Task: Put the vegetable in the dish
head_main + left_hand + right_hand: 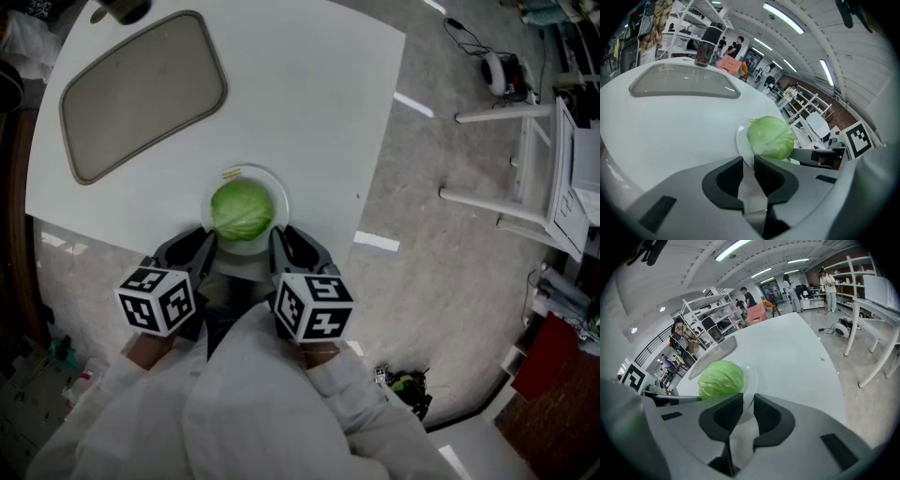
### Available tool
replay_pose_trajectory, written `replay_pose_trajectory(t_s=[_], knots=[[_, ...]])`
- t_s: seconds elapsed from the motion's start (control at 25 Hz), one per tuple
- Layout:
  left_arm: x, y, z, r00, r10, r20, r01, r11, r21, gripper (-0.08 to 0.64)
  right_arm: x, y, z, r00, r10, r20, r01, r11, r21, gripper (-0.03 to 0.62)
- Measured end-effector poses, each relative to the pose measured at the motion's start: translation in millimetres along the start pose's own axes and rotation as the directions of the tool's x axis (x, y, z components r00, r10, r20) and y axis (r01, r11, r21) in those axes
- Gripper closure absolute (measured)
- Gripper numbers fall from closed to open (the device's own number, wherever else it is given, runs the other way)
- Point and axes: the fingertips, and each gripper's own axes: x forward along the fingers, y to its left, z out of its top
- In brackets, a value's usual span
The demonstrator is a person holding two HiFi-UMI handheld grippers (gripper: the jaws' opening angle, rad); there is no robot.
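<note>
green cabbage is lying in the white dish on the bench. it is being judged firm, heavyish and prone to rolling, best taken across its widest middle. the dish rim is being clamped by the fingers of the left gripper and the right gripper.

The white table bears a grey tray, a white dish and a dark cup.
</note>
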Motion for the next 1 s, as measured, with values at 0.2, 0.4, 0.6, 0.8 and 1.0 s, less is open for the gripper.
replay_pose_trajectory(t_s=[0.2, 0.4, 0.6, 0.8, 1.0], knots=[[-7, 0, 10, 0.999, 0.022, 0.04, -0.022, 1.0, -0.003, 0.492, 0, 8, 14, 0.999, 0.03, 0.01, -0.03, 0.999, -0.033, 0.512], [-16, 2, 20, 0.996, 0.049, 0.075, -0.048, 0.999, -0.005, 0.492, -1, 18, 25, 0.998, 0.056, 0.019, -0.055, 0.996, -0.065, 0.512], [-24, 0, 27, 0.992, 0.06, 0.11, -0.057, 0.998, -0.027, 0.491, -3, 26, 35, 0.996, 0.085, 0.025, -0.083, 0.992, -0.1, 0.512], [-28, 2, 33, 0.986, 0.076, 0.146, -0.069, 0.996, -0.051, 0.491, 0, 32, 43, 0.993, 0.115, 0.02, -0.111, 0.985, -0.129, 0.512], [-37, 10, 38, 0.982, 0.089, 0.168, -0.08, 0.995, -0.061, 0.492, 4, 46, 50, 0.991, 0.132, 0.014, -0.128, 0.979, -0.159, 0.512]])
